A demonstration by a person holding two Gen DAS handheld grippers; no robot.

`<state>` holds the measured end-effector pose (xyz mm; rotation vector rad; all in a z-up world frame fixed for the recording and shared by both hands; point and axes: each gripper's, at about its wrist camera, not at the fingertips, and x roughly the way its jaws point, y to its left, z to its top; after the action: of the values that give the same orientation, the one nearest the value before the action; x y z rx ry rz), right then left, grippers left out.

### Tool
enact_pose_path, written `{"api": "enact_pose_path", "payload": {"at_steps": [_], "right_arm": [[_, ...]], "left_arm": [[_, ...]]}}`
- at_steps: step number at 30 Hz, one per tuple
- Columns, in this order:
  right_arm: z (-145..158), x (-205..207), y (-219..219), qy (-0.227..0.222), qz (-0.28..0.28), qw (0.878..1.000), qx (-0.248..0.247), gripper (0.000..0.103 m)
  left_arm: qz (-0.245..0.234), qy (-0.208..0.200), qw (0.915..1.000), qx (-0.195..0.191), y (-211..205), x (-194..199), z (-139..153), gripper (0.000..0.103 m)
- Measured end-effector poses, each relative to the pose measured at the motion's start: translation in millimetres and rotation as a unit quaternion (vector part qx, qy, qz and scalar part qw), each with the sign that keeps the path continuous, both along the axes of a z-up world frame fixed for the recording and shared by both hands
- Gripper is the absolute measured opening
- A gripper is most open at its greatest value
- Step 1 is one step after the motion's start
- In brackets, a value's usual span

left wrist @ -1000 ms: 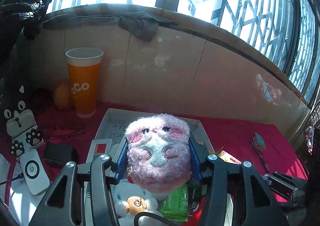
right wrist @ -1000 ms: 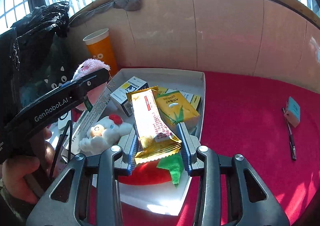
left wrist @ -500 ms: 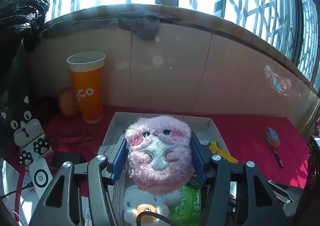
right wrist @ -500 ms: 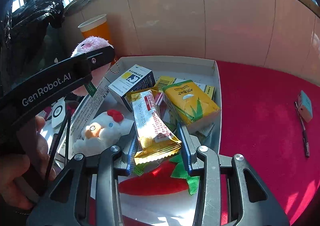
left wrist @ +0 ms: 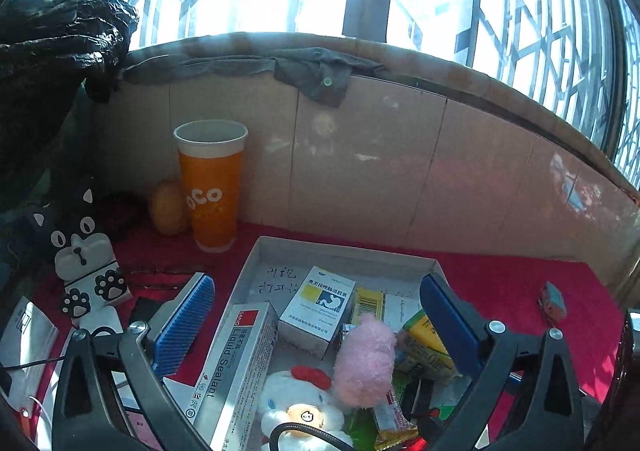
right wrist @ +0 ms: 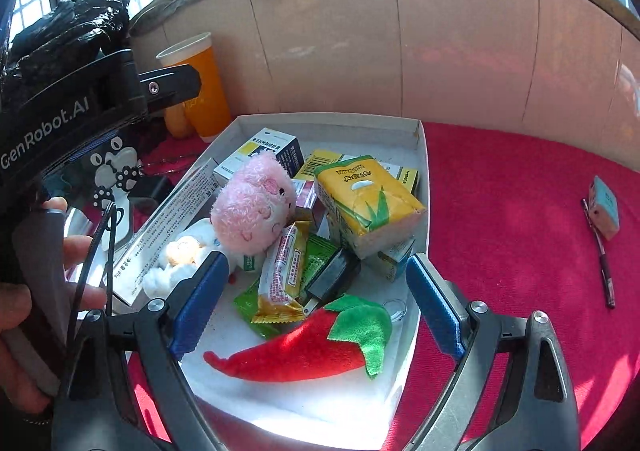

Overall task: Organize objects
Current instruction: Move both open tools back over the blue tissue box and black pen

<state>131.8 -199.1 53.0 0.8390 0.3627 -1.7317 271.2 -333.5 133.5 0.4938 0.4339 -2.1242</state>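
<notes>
A white box (right wrist: 423, 155) on the red cloth holds the pink plush (right wrist: 252, 209), a yellow snack bar (right wrist: 282, 271), a red chili plush (right wrist: 296, 347), a yellow tissue pack (right wrist: 366, 197), a white plush (right wrist: 176, 259), medicine boxes and a sealant box (left wrist: 236, 367). My left gripper (left wrist: 320, 323) is open and empty above the box (left wrist: 344, 253), with the pink plush (left wrist: 364, 359) lying below it. My right gripper (right wrist: 316, 299) is open and empty over the box's near end, above the snack bar and the chili.
An orange cup (left wrist: 210, 183) stands by the tiled wall at the back left. A black-and-white cat-shaped item (left wrist: 82, 263) is left of the box. A small teal box (right wrist: 604, 207) and a pen (right wrist: 600, 255) lie on the cloth at right.
My left gripper opened and let go of the pink plush, which now lies in the box. My right gripper opened and let go of the yellow snack bar, which lies in the box.
</notes>
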Motion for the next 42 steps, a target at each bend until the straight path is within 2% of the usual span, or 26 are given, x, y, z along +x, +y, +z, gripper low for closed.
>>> {"api": "enact_pose_path", "payload": {"at_steps": [7,17,23,28,34,38,42], "right_arm": [[9,-20,21,0.003,-0.028,0.999,-0.015,0.091],[14,-89,72,-0.011,-0.113,0.993,-0.029,0.091],[21,-149,109,0.002,-0.176,0.984,-0.031,0.091],[19,-211,138,-0.005,-0.239,0.971,-0.025,0.091],[1,-273,158,-0.05,-0.277,0.96,-0.002,0.091],[-14,-304,162,-0.099,-0.282,0.954,-0.007,0.091],[-26,-319,157,-0.135,-0.281,0.95,-0.022,0.091]], "left_arm": [[-0.024,-0.002,0.9996,-0.011,21,-18,9,0.103],[-0.08,-0.02,0.9964,-0.018,60,-66,13,0.103],[-0.135,-0.039,0.99,0.008,87,-107,-1,0.103],[-0.195,-0.065,0.978,0.037,113,-153,-25,0.103],[-0.253,-0.1,0.9606,0.054,149,-210,-53,0.103],[-0.26,-0.115,0.9568,0.058,159,-233,-67,0.103],[-0.255,-0.128,0.9566,0.061,158,-248,-76,0.103]]}}
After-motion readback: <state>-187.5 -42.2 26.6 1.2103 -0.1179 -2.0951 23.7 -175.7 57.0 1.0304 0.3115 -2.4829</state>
